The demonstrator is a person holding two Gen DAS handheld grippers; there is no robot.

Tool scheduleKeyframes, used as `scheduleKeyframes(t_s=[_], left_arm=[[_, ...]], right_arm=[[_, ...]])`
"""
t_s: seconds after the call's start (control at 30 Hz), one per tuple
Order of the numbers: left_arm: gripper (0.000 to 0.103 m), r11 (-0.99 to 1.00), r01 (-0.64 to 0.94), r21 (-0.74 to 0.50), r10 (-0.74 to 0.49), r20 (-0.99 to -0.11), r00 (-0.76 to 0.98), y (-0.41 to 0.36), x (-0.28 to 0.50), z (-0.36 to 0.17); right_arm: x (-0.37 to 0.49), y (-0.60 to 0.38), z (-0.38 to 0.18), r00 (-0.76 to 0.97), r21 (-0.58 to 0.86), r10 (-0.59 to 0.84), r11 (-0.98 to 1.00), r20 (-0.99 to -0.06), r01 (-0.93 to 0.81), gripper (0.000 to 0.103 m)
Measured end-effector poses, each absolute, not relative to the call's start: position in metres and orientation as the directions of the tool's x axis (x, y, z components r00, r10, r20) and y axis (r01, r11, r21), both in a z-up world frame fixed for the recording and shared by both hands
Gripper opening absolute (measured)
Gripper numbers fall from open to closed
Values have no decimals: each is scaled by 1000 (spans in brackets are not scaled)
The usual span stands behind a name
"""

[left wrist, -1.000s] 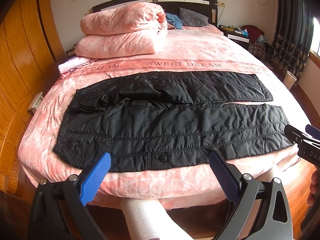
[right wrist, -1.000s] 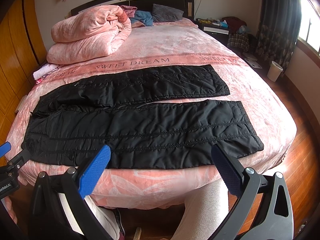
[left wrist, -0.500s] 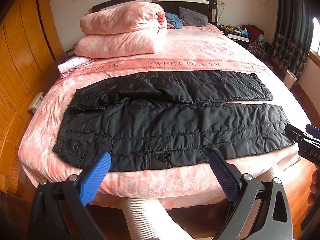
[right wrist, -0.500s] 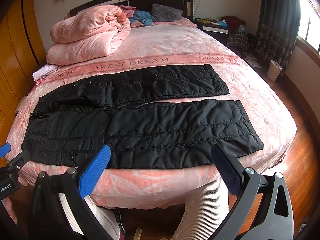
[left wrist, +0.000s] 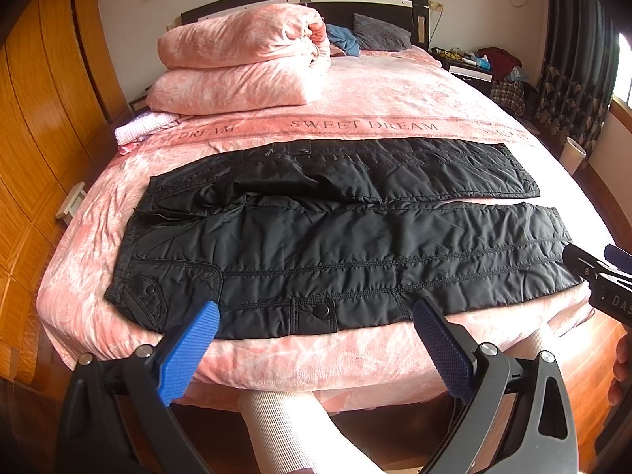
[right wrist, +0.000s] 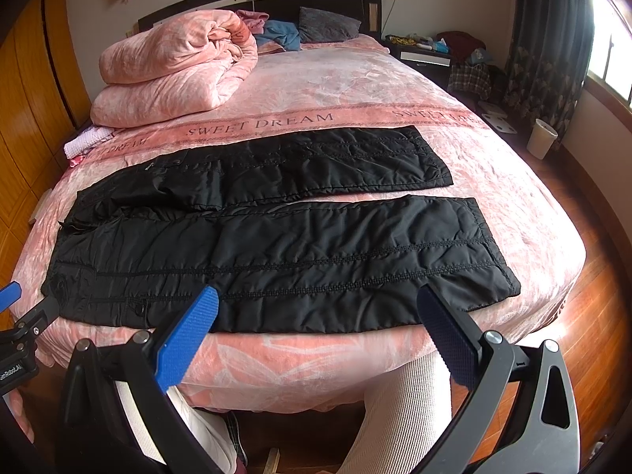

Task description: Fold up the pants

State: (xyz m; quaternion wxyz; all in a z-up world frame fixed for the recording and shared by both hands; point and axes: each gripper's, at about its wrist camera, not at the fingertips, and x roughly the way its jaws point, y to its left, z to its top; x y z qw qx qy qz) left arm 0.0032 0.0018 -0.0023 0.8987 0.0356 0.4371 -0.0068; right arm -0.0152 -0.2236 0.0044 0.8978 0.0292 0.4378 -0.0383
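No change since the earlier frames: the left gripper (left wrist: 316, 316) and right gripper (right wrist: 318, 304) remain spread, holding nothing, at the near bed edge. Quilted black pants (left wrist: 335, 237) lie flat, legs apart, across the velvety pink bedspread (left wrist: 375, 91).

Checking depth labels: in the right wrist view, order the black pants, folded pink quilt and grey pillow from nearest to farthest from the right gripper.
1. black pants, spread just ahead of the right gripper.
2. folded pink quilt, far left.
3. grey pillow, by the headboard.
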Motion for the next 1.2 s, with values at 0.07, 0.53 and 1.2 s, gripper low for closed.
scheduleKeyframes(t_s=[0.07, 0.53, 1.2], left_arm=[[99, 997, 44, 58, 18, -787, 617, 3, 3, -1], [99, 997, 46, 64, 23, -788, 615, 3, 4, -3], [99, 995, 100, -16, -58, -898, 437, 33, 184, -27]], right_arm=[[-15, -224, 4, 612, 20, -42, 995, -790, 95, 101], [-14, -224, 1, 603, 22, -39, 995, -797, 94, 101], [206, -335, -31, 492, 148, 159, 987, -856, -63, 101]])
